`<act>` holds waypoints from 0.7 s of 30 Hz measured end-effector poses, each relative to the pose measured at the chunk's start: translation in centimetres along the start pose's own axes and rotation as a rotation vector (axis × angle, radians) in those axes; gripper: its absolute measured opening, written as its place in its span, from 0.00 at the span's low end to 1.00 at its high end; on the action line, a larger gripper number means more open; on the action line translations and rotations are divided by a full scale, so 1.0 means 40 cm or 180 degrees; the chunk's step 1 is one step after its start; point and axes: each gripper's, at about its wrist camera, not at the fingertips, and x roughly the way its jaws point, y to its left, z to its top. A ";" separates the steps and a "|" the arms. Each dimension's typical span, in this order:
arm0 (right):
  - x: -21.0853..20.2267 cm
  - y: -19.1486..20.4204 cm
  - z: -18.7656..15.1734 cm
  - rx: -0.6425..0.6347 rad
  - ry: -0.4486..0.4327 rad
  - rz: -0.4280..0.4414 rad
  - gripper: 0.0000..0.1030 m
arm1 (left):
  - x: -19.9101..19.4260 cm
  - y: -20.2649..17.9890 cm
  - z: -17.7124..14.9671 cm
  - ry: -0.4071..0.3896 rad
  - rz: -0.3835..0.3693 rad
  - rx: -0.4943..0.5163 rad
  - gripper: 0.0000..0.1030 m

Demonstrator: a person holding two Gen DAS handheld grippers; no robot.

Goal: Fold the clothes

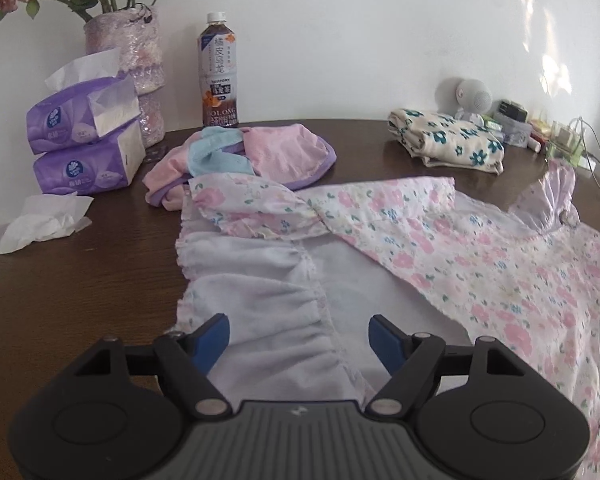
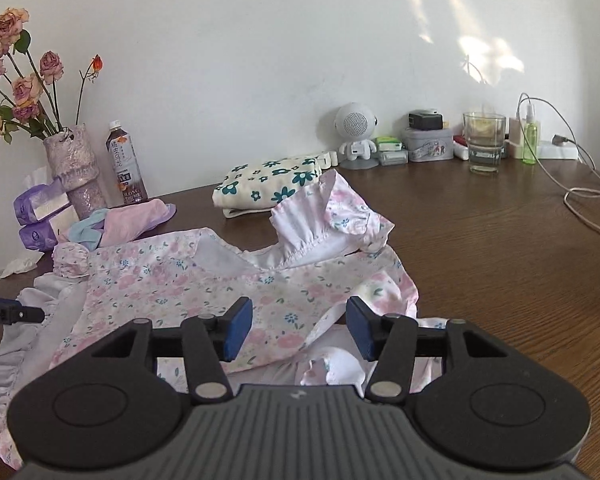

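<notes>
Left wrist view: tissue packs [image 1: 84,140], vase [image 1: 140,64], bottle [image 1: 219,76] upper left; folded floral cloth [image 1: 448,140] upper right.
Dress [image 1: 440,248]: spread mid-table.
Left gripper [image 1: 299,338]: wide open, empty.
Right gripper [image 2: 298,330]: wide open, empty, over dress.

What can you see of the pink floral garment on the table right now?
The pink floral garment lies spread on the brown wooden table, partly folded so its plain white inner side shows. It looks like thin cotton, printed with pink and blue flowers, with gathered ruffle trim; one ruffled sleeve stands up. The left gripper and right gripper hang open over it, gripping nothing. Its far edge overlaps a pink-and-blue clothes pile.
</notes>
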 end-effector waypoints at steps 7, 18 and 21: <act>0.008 -0.010 -0.031 0.0030 0.0074 -0.0137 0.51 | -0.002 -0.007 -0.046 0.0140 -0.0044 -0.0010 0.73; 0.016 0.014 -0.053 -0.0096 0.0191 -0.0092 0.53 | 0.001 -0.028 -0.071 0.0021 0.0033 0.0059 0.88; 0.014 0.011 -0.060 -0.0074 0.0209 -0.0093 0.54 | 0.003 -0.029 -0.078 -0.0037 0.0042 0.0053 0.91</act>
